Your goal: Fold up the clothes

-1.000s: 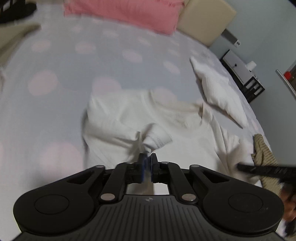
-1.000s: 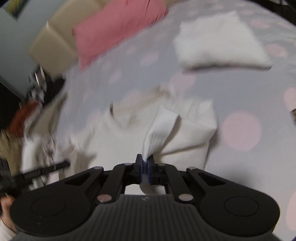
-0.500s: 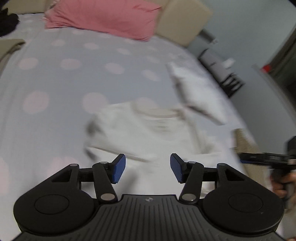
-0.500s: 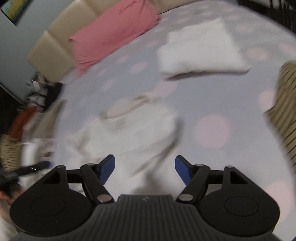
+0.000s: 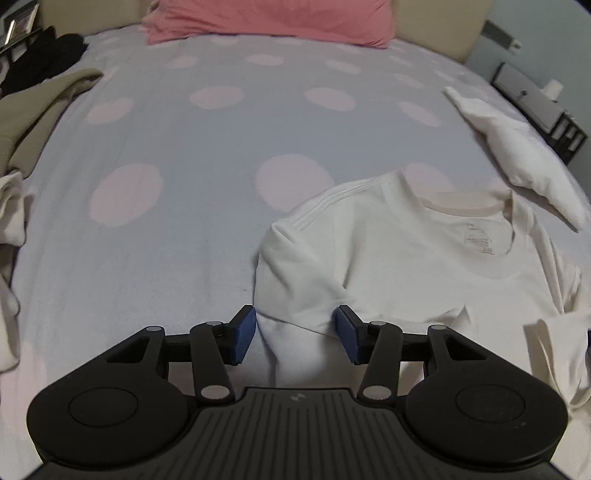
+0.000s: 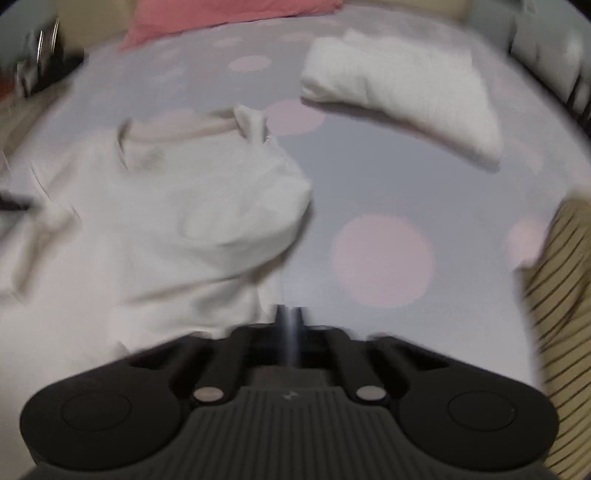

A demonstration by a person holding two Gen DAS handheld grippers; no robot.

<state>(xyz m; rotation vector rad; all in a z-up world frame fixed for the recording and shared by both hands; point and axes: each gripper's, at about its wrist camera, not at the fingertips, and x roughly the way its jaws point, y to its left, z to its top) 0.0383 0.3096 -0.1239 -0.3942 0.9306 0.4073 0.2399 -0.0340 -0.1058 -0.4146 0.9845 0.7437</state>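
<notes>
Your left gripper (image 5: 295, 334) stands about half open, its blue pads (image 5: 243, 334) either side of a fold of the white T-shirt (image 5: 399, 258). The cloth sits between the pads, but they do not press on it, so you hold nothing with that hand. Those jaws opened a moment ago and have kept that width.

Your right gripper (image 6: 290, 325) is shut, its jaws having just snapped closed. The right wrist view is blurred; the closed tips sit at the shirt's (image 6: 155, 221) right edge, and I cannot tell whether any cloth is pinched between them.

The T-shirt lies on the bed (image 5: 184, 229), on the grey sheet with pink dots, towards the bed's near edge and right of its middle. Its collar (image 5: 465, 203) points to the head of the bed, and the sleeve on your left is folded in over the body.

A folded white garment (image 5: 517, 155) lies beyond the shirt near the bed's right edge, apart from it. A pink pillow (image 5: 266, 18) sits at the head of the bed. A striped garment (image 6: 557, 314) lies at the right edge, and beige clothing (image 5: 40, 107) lies along the left edge.
</notes>
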